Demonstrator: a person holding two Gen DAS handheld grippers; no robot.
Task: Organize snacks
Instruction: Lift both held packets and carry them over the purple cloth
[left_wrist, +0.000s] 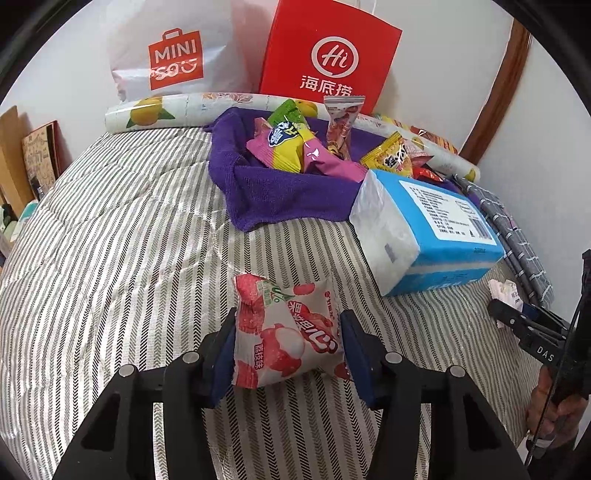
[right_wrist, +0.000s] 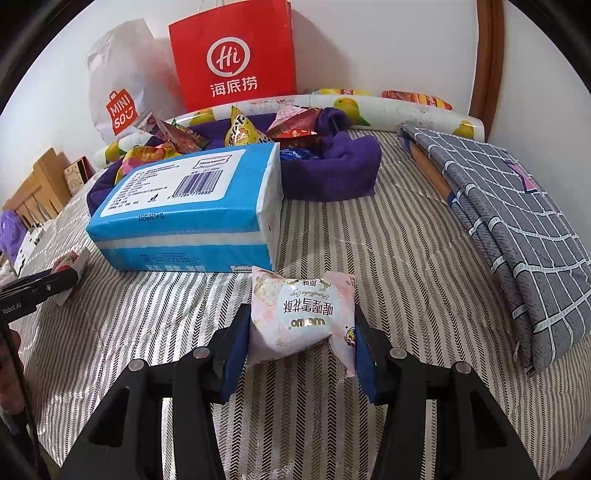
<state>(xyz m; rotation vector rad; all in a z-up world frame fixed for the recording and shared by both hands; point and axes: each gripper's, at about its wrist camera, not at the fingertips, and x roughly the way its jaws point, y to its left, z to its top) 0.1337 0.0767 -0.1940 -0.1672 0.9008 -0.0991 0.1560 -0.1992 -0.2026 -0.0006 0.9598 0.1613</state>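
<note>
My left gripper (left_wrist: 289, 315) is shut on a pink-and-white lychee snack packet (left_wrist: 284, 332), its blue pads pressing both sides just above the striped cover (left_wrist: 110, 240). My right gripper (right_wrist: 303, 312) is shut on a pale pink snowflake-print snack packet (right_wrist: 303, 314), held the same way in front of the blue tissue pack (right_wrist: 192, 206). Behind the tissue pack, a purple towel basket (left_wrist: 258, 192) holds several bright snack packets (left_wrist: 284, 144). In the left wrist view the right gripper shows at the right edge. In the right wrist view the left gripper shows at the left edge.
A red paper bag (left_wrist: 328, 55) and a white Miniso bag (left_wrist: 173, 59) lean on the back wall behind a rolled lemon-print sheet (left_wrist: 155, 114). A folded grey checked cloth (right_wrist: 517, 229) lies at the right. A person's hand (left_wrist: 554, 398) grips the right tool.
</note>
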